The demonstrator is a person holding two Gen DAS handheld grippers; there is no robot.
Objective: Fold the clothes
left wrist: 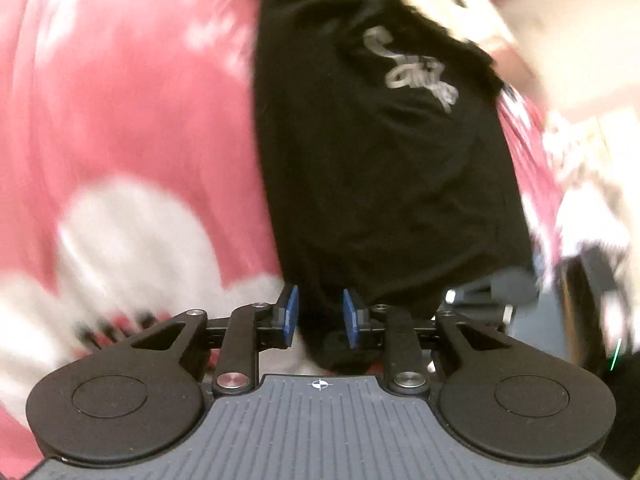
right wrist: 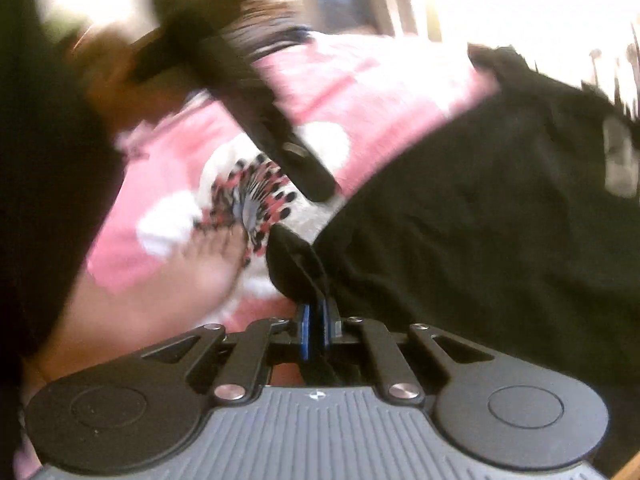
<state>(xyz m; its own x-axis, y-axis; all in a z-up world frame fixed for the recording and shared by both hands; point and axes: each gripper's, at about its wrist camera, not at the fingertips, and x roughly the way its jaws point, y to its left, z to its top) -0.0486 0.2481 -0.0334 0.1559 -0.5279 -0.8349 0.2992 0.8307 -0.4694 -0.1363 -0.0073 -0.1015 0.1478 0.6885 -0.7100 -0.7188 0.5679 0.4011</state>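
Two tools over a black shirt

Nearest me, my right tool [right wrist: 316,326] pinches a bunched corner of the black shirt [right wrist: 480,208]. My left tool [left wrist: 320,316] stands spread, pads clear of the cloth, with a dark fold lying between them. Beyond, the shirt lies across a pink flowered cover [left wrist: 120,100]; its grey lettering [left wrist: 412,72] is blurred.

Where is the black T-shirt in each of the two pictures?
Left wrist view: the black cotton T-shirt with grey lettering fills the middle, from the top edge down to the open left gripper.
Right wrist view: it fills the right half; the right gripper is shut on a fold of it.
Shared landmark: the pink bedspread with white flowers beneath it.
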